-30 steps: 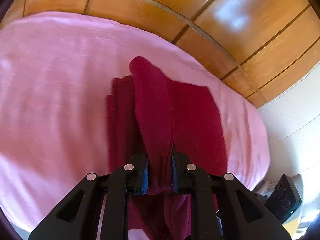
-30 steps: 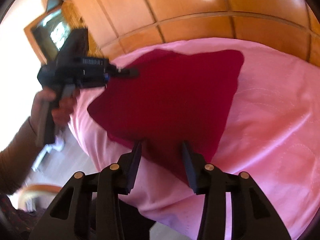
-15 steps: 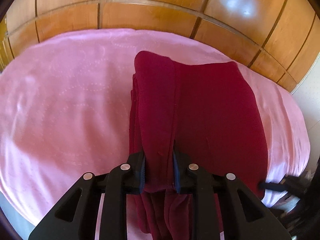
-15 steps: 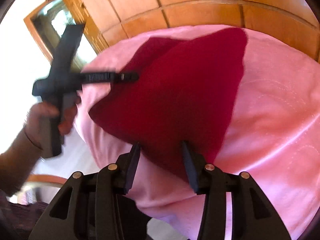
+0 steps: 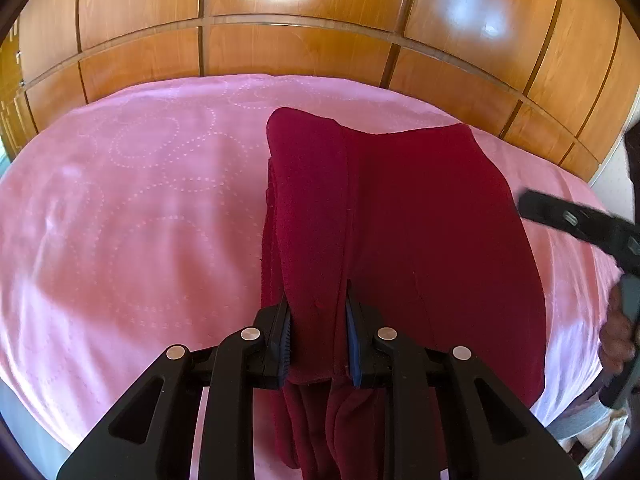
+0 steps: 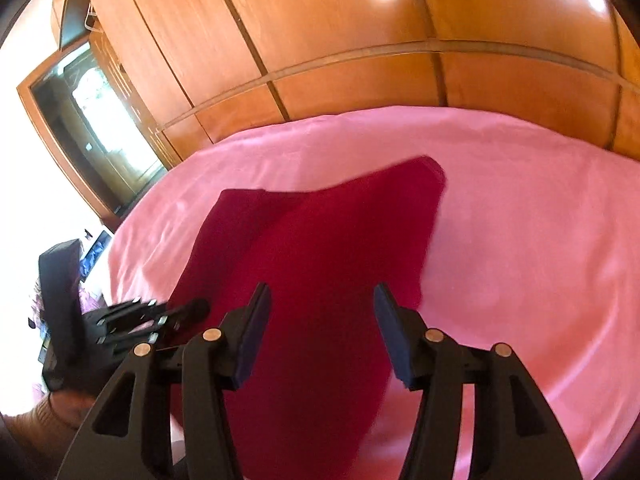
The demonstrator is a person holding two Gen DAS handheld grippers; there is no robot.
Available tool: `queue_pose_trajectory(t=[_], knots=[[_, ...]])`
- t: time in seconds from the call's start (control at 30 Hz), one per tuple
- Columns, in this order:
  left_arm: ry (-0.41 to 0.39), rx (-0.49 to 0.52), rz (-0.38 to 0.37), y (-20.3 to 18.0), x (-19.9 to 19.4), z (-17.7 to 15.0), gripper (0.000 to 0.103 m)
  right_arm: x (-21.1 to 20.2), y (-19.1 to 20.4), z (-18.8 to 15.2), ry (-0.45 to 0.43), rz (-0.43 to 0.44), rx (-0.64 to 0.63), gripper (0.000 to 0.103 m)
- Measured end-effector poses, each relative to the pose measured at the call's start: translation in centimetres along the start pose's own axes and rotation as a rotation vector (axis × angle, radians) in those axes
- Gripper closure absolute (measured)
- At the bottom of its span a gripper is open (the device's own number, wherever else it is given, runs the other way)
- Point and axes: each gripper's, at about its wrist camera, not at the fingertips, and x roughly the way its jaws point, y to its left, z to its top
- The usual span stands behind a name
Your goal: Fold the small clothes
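A dark red garment [image 5: 400, 232] lies folded on a pink bedsheet [image 5: 140, 220]. My left gripper [image 5: 318, 332] is shut on a raised fold at its near edge, and layers hang below the pads. In the right wrist view the same garment [image 6: 320, 264] spreads under my right gripper [image 6: 320, 328], whose jaws are opening above the cloth with nothing pinched between them. The left gripper [image 6: 176, 312] shows at the garment's left edge there, held by a hand. The right gripper's finger [image 5: 576, 220] appears at the right in the left wrist view.
Wooden wardrobe panels [image 5: 300, 48] stand behind the bed. A mirror or glass door [image 6: 96, 120] is at the far left. The bed's near edge drops off below both grippers. A person's hand [image 5: 616, 340] grips the right tool's handle.
The right gripper has let go of the garment, widened and pulled back over the cloth. The left gripper swung to face the wardrobe squarely, still clamped on the fold.
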Motion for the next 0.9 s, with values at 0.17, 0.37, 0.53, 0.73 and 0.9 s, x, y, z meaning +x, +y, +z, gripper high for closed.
queue_pose_trajectory(t=[0.17,0.37,0.53,0.73,0.9], knots=[[-0.011,-0.01,-0.007,0.3,0.0,-0.2,0.083,2.5,0.3,1.9,0.006,-0.038,-0.027,0.046],[-0.023,-0.039,-0.029,1.1,1.0,-1.2,0.083,7.5,-0.5,2.0,0.111,-0.08,-0.029,0.046],[-0.045,-0.104,-0.063,2.2,0.9,-1.7,0.083,8.3,-0.5,2.2,0.096,-0.076,-0.028,0.041],[-0.089,-0.043,0.002,1.3,-0.8,-2.1,0.068,3.2,-2.5,1.7,-0.05,0.042,0.102,0.013],[-0.09,-0.064,-0.018,2.0,-1.6,-2.5,0.066,1.1,-6.2,-1.2,-0.056,0.135,0.259,0.012]])
